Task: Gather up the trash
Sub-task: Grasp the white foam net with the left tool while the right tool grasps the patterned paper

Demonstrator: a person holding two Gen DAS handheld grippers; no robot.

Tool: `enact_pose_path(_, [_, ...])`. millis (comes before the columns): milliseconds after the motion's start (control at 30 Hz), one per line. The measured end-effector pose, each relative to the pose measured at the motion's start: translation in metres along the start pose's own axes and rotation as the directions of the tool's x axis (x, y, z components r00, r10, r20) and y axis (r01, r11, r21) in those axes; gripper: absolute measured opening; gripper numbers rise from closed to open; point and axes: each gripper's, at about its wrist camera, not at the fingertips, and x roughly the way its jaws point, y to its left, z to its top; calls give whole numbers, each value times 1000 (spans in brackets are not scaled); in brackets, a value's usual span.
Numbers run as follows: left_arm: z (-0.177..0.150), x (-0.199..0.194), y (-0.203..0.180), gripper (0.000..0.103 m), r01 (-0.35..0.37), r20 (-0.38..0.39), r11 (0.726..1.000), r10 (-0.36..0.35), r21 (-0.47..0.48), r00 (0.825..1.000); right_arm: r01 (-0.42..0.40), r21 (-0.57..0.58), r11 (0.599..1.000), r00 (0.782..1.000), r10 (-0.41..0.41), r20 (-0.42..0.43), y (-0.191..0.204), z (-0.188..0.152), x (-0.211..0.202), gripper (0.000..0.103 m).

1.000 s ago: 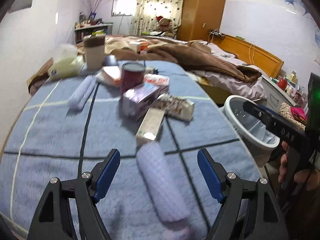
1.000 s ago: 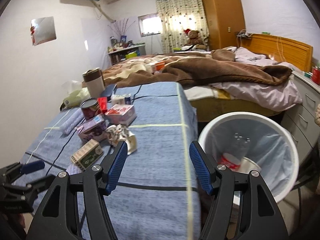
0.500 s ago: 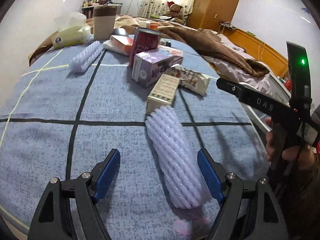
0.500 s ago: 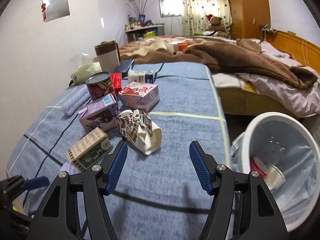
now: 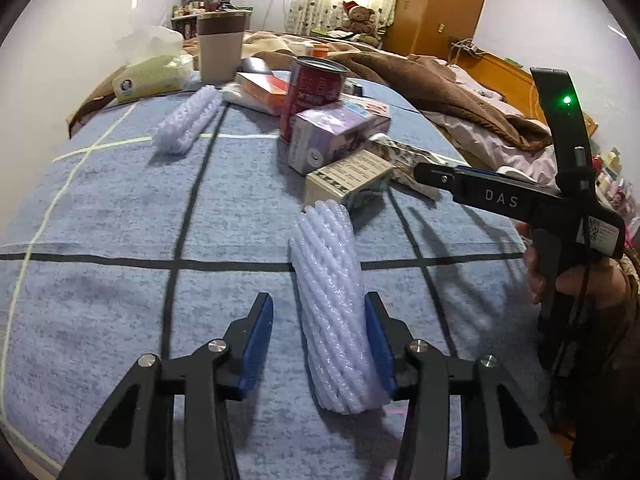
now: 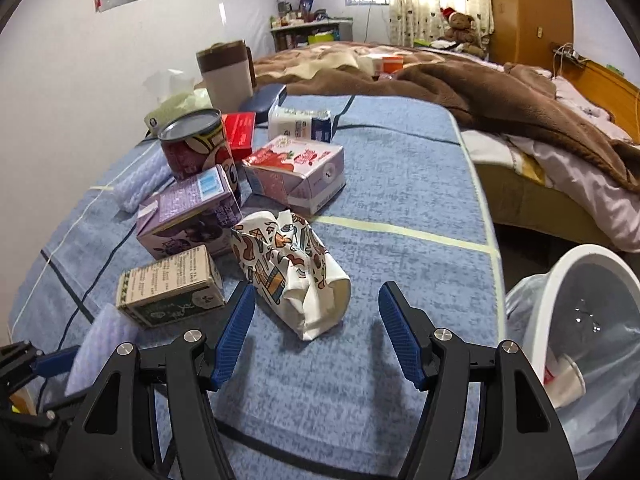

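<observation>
Several cartons [image 6: 188,216] crowd behind the foam sleeve [image 5: 336,304] between left fingers [image 5: 378,344].

Black left gripper [image 5: 318,340] and right gripper [image 6: 316,334], blue-padded jaws, silver screws, white "DAS" lettering.

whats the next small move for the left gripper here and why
Probably close the left gripper on the white foam net sleeve. The sleeve already lies between its fingers, against the right pad, with a gap at the other, so the jaws are open and nothing is gripped yet.
</observation>
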Motion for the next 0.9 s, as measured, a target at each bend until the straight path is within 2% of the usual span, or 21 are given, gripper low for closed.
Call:
enact_pose_path(267, [9,8,15,49,18,-5,998,-19,-52,1000,-23,17,1000,1000,23,-19,-3,6,9,65])
enact_pose_path(600, [16,15,17,49,19,-3,998,-19,-66,1000,-47,11,999,999,47,-20,-2,7,10,43])
enact_pose_path(667, [17,15,16,37,19,-5,998,-19,-54,1000,-49,12,999,999,49,-15,-2,7,9,36])
enact_pose_path(733, [17,16,17,35,28,-6,998,-28,-61,1000,-47,3,999,999,47,-10,0,6,7,28])
enact_pose_path(900, [16,12,18,30,26,10,997,-25,-68,1000,-50,-9,999,999,50,3,2,4,4,23])
